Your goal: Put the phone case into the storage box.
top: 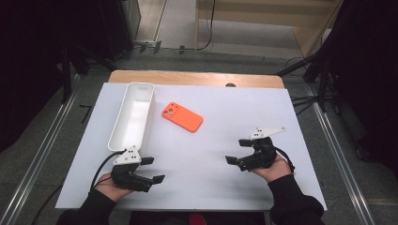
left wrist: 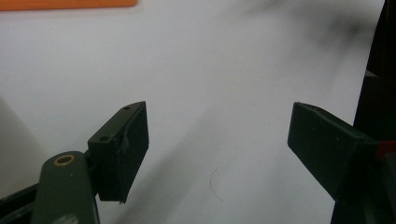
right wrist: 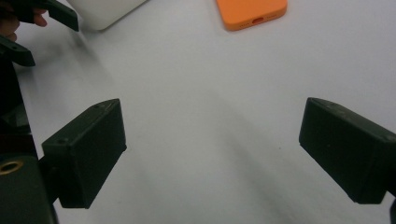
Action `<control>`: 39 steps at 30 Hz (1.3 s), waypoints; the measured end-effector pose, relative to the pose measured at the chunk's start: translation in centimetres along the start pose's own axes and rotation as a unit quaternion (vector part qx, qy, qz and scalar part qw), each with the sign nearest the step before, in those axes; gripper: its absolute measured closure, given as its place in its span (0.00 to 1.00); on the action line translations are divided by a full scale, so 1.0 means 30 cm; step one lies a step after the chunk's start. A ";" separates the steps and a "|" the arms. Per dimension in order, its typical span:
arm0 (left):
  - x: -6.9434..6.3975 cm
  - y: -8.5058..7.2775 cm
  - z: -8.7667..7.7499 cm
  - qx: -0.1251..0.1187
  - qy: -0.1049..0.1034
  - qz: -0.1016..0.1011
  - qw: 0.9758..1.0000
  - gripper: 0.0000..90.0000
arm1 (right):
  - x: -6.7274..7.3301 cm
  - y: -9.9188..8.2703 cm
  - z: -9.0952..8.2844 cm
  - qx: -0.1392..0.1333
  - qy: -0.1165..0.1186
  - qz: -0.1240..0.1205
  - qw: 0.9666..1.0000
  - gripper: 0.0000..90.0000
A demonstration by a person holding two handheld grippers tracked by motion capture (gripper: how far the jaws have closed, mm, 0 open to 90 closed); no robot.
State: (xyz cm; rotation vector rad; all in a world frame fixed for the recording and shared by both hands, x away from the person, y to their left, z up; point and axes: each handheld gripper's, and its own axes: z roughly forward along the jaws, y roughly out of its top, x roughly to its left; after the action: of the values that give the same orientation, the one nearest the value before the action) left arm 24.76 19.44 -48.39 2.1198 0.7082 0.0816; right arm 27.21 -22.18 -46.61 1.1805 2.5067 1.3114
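Both tools stand with jaws wide apart and nothing between them: the left gripper (top: 154, 169) rests low over the near left part of the white board (top: 211, 154), just beside the near end of the long white tray (top: 126, 136), and the right gripper (top: 238, 151) rests near the board's right side. The orange phone (top: 182, 116) lies flat, camera side up, between the two and farther from you, close beside the tray but apart from it. The likely step is to pick up the phone. Use the right gripper, which faces the phone's short end. Keep the jaws wide, lower them until they straddle the phone's long edges, and close on the edges, not the face. Lift level to prevent slipping.
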 end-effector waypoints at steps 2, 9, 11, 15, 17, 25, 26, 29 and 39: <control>0.001 0.000 0.001 0.001 -0.001 -0.001 1.000 0.23 | -0.004 0.009 0.006 0.000 -0.003 -0.007 1.000 0.07; 0.001 0.000 0.001 0.001 -0.002 0.000 1.000 0.23 | -0.013 0.041 0.023 -0.005 -0.001 -0.021 1.000 0.14; 0.001 -0.001 0.001 0.001 -0.002 0.000 1.000 0.23 | -0.015 0.051 0.028 -0.005 0.001 -0.021 1.000 0.14; 0.000 -0.001 0.002 0.001 -0.003 0.000 1.000 0.23 | -0.021 0.071 0.038 -0.007 0.004 -0.024 1.000 0.12; 0.000 -0.001 0.002 0.001 -0.003 0.000 1.000 0.23 | -0.023 0.080 0.044 -0.006 0.006 -0.024 1.000 0.10; 0.000 0.000 0.001 0.001 -0.003 0.000 1.000 0.23 | -0.039 0.110 0.069 -0.010 0.018 -0.028 0.999 0.00; 0.000 0.000 0.001 0.001 -0.004 0.000 1.000 0.23 | -0.041 0.114 0.071 -0.009 0.017 -0.026 0.999 0.00; 0.000 -0.001 0.001 0.001 -0.004 0.000 1.000 0.23 | -0.050 0.127 0.080 -0.008 0.013 -0.023 1.000 0.00; 0.000 -0.001 0.002 0.003 -0.005 0.001 1.000 0.23 | -0.065 0.160 0.110 -0.005 0.004 -0.026 1.000 0.00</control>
State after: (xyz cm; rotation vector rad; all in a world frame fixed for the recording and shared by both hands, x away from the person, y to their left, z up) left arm 24.78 19.40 -48.45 2.1253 0.7003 0.0699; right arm 32.74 -19.62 -45.72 1.1015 2.5161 1.3168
